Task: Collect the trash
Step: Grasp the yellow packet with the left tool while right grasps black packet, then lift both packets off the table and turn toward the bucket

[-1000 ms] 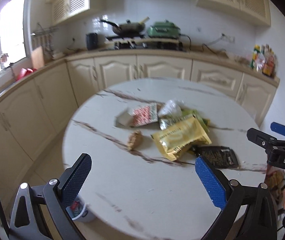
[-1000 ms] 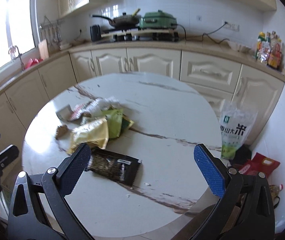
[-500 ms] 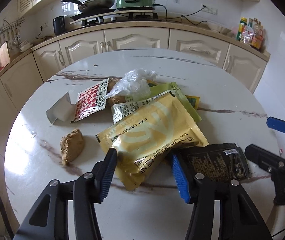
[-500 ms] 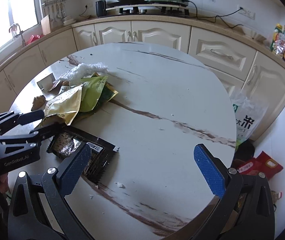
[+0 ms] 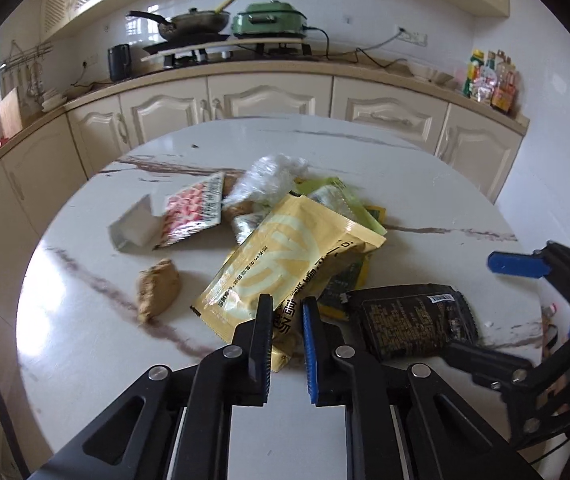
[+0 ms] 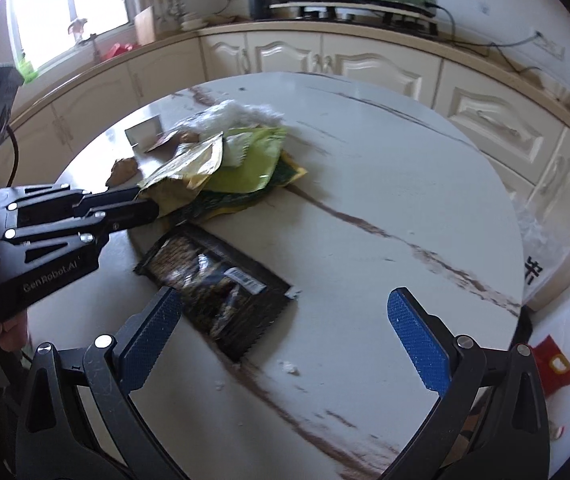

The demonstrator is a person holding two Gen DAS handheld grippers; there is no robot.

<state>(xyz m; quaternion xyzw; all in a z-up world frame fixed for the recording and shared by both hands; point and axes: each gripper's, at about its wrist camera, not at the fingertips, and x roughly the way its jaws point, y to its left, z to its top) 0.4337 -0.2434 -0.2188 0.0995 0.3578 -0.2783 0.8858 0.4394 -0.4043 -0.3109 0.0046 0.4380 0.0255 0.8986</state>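
Several wrappers lie heaped on the round white marble-veined table (image 5: 97, 360): from the left, a folded grey card scrap (image 5: 135, 228), a red-and-white printed packet (image 5: 193, 216), a brown crumpled lump (image 5: 157, 288), a clear crinkled plastic bag (image 5: 273, 172), then the large yellow foil pouch (image 5: 285, 264) over green wrappers (image 6: 245, 164), and at the right a flat black foil packet (image 5: 413, 320). The left gripper (image 5: 287, 312) is closing on the near corner of the yellow pouch, its jaws almost together with the foil edge between them; the pouch looks lifted and buckled there. To do this well, I judge the pinch should take enough foil past the seam that it cannot slip, then lift slowly so the wrappers beneath stay put. The right gripper (image 6: 285, 324) hangs spread wide over the black packet, holding nothing. A second ago both grippers stood farther back from the heap, the left spread wide.
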